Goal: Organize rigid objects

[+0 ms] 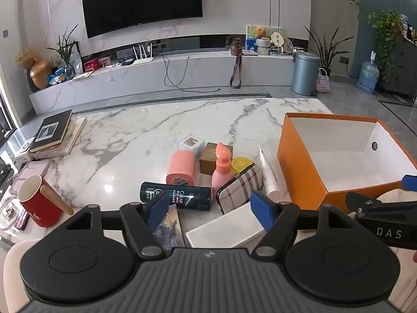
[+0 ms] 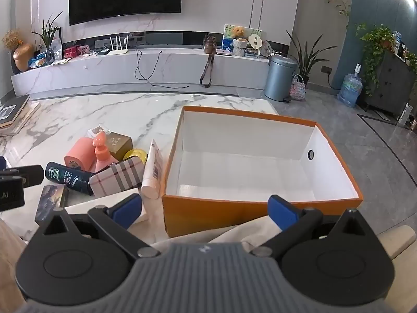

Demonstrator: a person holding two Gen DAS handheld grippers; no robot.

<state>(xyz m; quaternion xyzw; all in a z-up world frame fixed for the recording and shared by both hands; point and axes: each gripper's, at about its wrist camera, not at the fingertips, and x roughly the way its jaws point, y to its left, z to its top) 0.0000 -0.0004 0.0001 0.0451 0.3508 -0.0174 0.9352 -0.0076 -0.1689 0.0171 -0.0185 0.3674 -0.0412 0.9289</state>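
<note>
On a marble worktop (image 1: 156,120), a dark shampoo bottle (image 1: 176,195) lies on its side, long axis left to right, just beyond the left claw (image 1: 209,208) (nearer than the right claw (image 2: 206,208)); both claws gape, holding nothing, the orange box (image 2: 234,214) empty at right.

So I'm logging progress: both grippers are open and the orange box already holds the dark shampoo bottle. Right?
Not quite. The orange box holds nothing, as the right wrist view shows. The shampoo bottle lies on the table beside it. Both the left gripper and the right gripper are open.
</note>
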